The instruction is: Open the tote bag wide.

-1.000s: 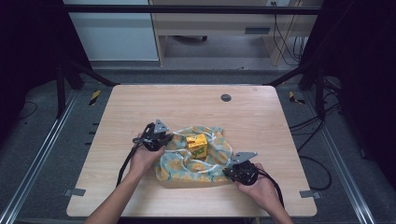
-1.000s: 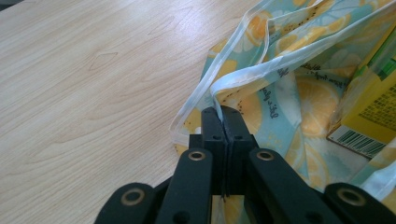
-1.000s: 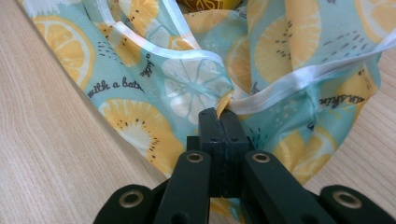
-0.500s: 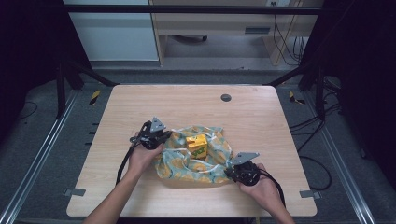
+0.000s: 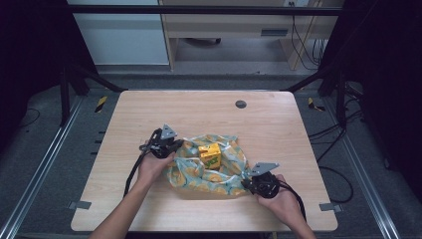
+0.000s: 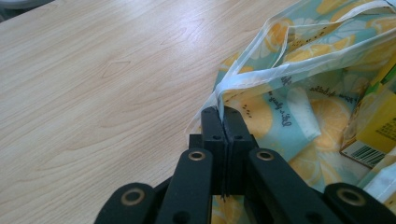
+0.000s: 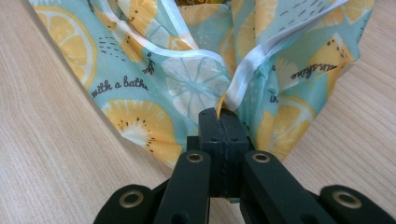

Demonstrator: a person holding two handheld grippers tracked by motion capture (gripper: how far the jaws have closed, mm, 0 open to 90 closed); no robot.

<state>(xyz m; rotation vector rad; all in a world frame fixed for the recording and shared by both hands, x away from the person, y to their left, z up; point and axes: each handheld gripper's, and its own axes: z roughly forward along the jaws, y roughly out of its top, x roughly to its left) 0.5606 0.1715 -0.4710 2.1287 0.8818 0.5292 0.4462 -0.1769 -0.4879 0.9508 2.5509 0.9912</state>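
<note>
- A lemon-print bag (image 5: 209,167) lay on the wooden surface (image 5: 268,124), toward its near side, with a yellow carton (image 5: 210,155) inside.
- The left hand-held gripper (image 6: 223,120) was clamped on the bag's white-trimmed edge at its left corner.
- The right hand-held gripper (image 7: 223,121) pinched the bag's near right corner.

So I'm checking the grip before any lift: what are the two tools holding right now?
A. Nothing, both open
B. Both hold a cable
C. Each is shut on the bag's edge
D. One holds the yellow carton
C: the left tool and right tool each pinch the white-trimmed edge of the bag, jaws closed.
</note>
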